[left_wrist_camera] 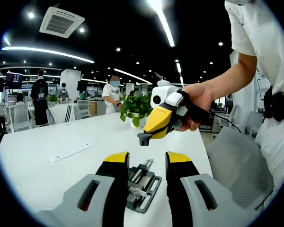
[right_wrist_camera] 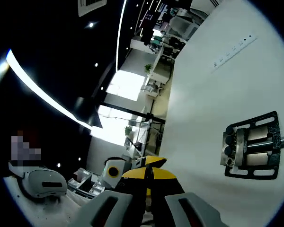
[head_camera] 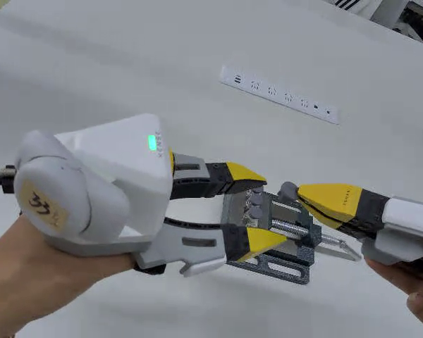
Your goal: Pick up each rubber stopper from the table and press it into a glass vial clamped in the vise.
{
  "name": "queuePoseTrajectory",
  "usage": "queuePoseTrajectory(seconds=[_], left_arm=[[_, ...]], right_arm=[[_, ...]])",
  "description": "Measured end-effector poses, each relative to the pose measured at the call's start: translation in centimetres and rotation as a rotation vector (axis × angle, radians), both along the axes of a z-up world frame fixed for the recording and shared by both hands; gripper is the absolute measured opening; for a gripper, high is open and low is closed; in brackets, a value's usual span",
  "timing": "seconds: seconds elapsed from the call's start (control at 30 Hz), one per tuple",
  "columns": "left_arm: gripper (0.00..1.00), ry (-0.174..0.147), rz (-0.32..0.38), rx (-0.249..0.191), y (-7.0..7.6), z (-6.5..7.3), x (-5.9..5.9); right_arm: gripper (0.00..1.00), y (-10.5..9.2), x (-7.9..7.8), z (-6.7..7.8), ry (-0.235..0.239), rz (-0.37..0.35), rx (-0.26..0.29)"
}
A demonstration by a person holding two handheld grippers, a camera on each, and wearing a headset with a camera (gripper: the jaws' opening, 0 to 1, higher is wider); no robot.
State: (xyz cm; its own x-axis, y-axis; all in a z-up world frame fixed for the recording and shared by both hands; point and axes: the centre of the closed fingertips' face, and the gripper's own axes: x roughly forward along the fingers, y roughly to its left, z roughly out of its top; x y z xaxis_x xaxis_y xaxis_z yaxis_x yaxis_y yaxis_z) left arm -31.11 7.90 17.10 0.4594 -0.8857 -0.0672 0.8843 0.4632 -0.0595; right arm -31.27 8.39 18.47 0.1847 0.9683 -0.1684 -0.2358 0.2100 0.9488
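Observation:
A dark grey vise lies on the white table and clamps small glass vials that carry grey stoppers. My left gripper is open, one yellow-tipped jaw on each side of the vise. From the right, my right gripper is shut on a grey rubber stopper and hovers just above the vise's right end. The left gripper view shows that right gripper holding the stopper in the air over the vise. In the right gripper view the vise and its stoppered vials lie below to the right.
A white power strip lies on the table beyond the vise. The person's hands hold both grippers. In the left gripper view the table's far edge meets chairs, a potted plant and people standing in the office.

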Motion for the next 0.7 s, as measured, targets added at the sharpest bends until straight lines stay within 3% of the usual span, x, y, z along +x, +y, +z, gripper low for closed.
queuePoseTrajectory(seconds=[0.23,0.7], left_arm=[[0.15,-0.026,-0.007,-0.024,0.0,1.5,0.1],[0.07,-0.038,-0.015,-0.031,-0.2,1.9,0.1]], right_arm=[[0.00,0.1,-0.1,0.5,0.018,-0.017,0.031],[0.00,-0.1,-0.3,1.0,0.038,-0.032,0.066]])
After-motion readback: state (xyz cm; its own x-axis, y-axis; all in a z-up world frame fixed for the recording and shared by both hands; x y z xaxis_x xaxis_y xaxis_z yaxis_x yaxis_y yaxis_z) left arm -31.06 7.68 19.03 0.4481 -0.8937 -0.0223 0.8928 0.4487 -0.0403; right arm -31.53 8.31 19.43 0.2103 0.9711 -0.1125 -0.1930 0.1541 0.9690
